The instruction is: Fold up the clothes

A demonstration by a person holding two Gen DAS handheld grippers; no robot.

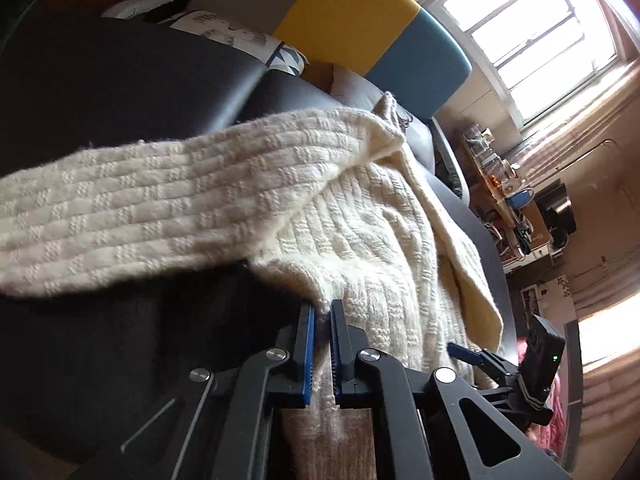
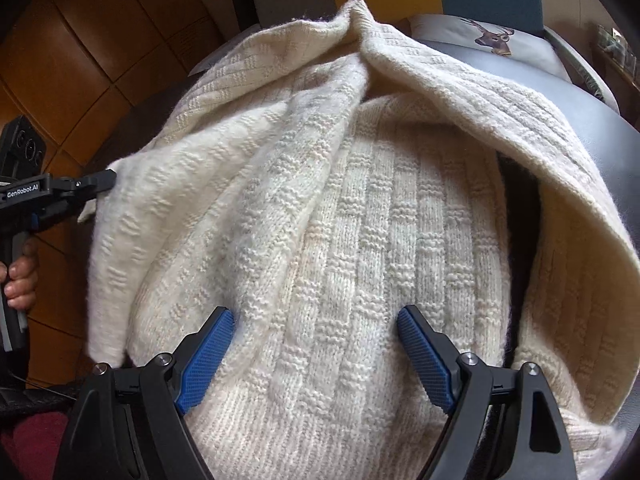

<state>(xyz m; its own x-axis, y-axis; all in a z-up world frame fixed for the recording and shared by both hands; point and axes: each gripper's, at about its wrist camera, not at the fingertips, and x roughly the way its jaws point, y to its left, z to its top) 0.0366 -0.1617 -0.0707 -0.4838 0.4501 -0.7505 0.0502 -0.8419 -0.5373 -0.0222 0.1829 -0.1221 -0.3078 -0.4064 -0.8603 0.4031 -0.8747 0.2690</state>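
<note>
- Closest, the left gripper (image 1: 322,312) has its blue-lined jaws pressed nearly together, pinching a fold of the cream sweater (image 1: 360,240); the fold's edge between the fingers is hard to make out.
- Also near, the right gripper (image 2: 316,320) is spread wide, its blue pads (image 2: 206,360) resting on the knit near the ribbed hem, gripping nothing.
- Beyond, the sweater (image 2: 320,200) is a thick, cream, basket-weave knit lying on a dark table (image 2: 600,128), with one part lifted and draped across the body.
- At the left edge, a hand (image 2: 20,276) holds the other gripper's handle, mostly cut off.
- Farthest, a deer-print cushion (image 2: 492,40) sits behind the table, partly hidden.
</note>
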